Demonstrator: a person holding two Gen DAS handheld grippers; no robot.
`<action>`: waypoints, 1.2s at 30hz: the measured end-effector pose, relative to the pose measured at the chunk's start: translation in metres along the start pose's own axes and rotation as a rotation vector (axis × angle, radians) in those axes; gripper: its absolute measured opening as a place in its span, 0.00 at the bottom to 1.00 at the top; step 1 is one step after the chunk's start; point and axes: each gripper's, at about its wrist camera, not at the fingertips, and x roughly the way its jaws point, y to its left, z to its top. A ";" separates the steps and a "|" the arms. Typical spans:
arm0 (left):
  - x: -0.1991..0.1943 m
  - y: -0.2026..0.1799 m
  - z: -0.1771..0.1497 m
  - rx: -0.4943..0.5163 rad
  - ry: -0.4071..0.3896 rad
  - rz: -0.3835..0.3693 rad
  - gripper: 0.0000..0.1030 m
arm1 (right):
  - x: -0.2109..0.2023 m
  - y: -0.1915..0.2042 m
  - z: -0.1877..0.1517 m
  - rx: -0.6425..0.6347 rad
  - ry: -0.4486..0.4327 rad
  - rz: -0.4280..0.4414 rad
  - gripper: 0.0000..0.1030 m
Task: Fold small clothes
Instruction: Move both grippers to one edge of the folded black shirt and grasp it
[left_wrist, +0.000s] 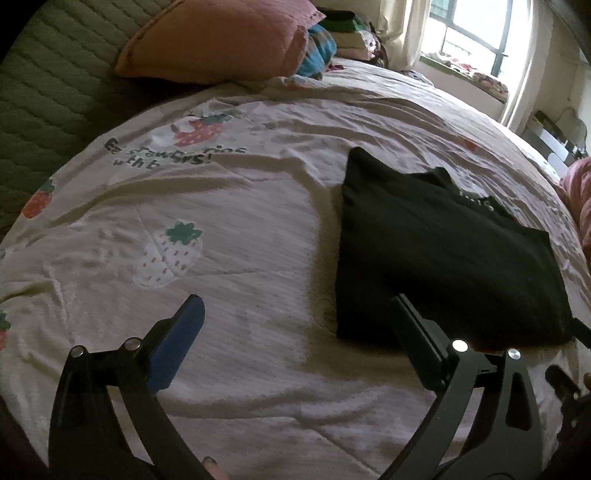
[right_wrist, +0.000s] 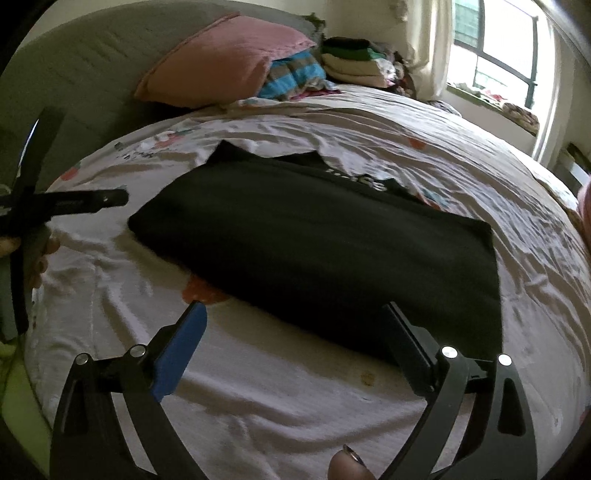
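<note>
A black garment (left_wrist: 443, 258) lies folded into a flat rectangle on the strawberry-print bedsheet (left_wrist: 221, 229), with white lettering showing at its far edge. My left gripper (left_wrist: 295, 301) hovers open over the sheet just left of the garment's near left corner, nothing between its fingers. In the right wrist view the same garment (right_wrist: 314, 251) fills the middle. My right gripper (right_wrist: 295, 306) stands open in front of its near edge, pads clear of the cloth. A black finger (right_wrist: 92, 201) of the left gripper, held by a hand, reaches in from the left.
A pink pillow (right_wrist: 221, 59) leans on the green quilted headboard (right_wrist: 92, 55) at the back. Beside it are a blue striped cloth (right_wrist: 295, 74) and a stack of folded clothes (right_wrist: 351, 62). A bright window (right_wrist: 498, 48) is at the far right. Wrinkled sheet (right_wrist: 295, 387) stretches below the garment.
</note>
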 end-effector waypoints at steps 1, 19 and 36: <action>0.000 0.002 0.001 -0.004 0.000 0.002 0.91 | 0.002 0.005 0.001 -0.010 0.002 0.006 0.91; 0.007 0.030 0.019 -0.059 -0.007 0.044 0.91 | 0.044 0.091 0.026 -0.255 -0.009 0.026 0.92; 0.031 0.031 0.045 -0.059 0.019 0.062 0.91 | 0.123 0.135 0.051 -0.483 0.021 -0.144 0.91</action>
